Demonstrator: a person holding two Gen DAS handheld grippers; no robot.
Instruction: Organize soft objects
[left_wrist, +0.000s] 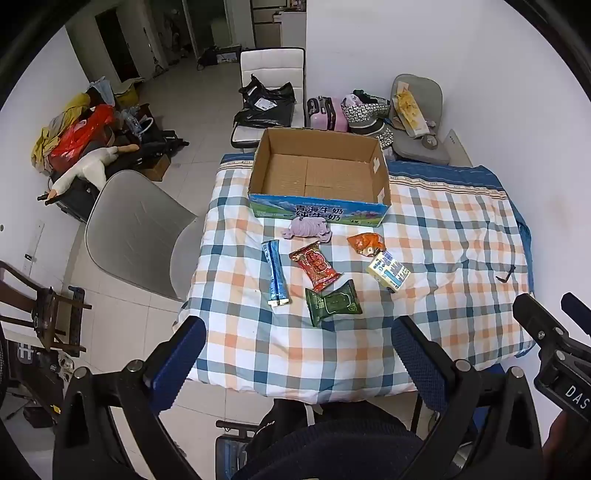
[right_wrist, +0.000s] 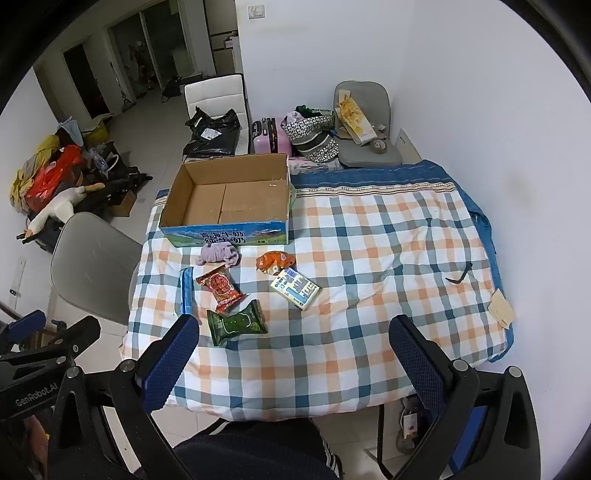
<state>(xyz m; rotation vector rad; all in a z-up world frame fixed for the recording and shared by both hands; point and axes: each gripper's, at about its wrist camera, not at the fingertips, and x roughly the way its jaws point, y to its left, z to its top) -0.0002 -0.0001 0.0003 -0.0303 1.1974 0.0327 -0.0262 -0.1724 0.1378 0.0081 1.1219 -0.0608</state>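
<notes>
Blue-padded fingers of the left gripper (left_wrist: 297, 354) stand spread as wide as they go, angled steeply down over the near edge of the table, with nothing between them. The right gripper (right_wrist: 293, 350) hangs in the same pose beside it, jaws equally wide and bare; its black body also shows at the right rim of the left wrist view. Below both, a person's dark-clothed lap sits at the table's near side.

A checked quilt (left_wrist: 424, 236) in blue, orange and white covers the table and droops over the near and left edges. On it, toward the far left, stands an open cardboard box (left_wrist: 319, 173) with a blue printed front, its inside holding nothing but the cardboard floor. The soft things lie in a loose cluster just in front of the box: a lilac cloth bundle (left_wrist: 308, 228) touching or almost touching the box front, a long blue packet (left_wrist: 275, 273) to the left, a red snack packet (left_wrist: 317, 265) in the middle, a green packet (left_wrist: 333, 302) nearest the grippers, an orange packet (left_wrist: 366, 244) and a pale tissue pack (left_wrist: 388, 271) just beside it on the right.

The near strip of quilt between the green packet and the grippers is bare, and so is the wide right half, save for a small dark strap (right_wrist: 460, 275) near the right edge. A grey chair (left_wrist: 136, 236) stands close against the table's left side.
</notes>
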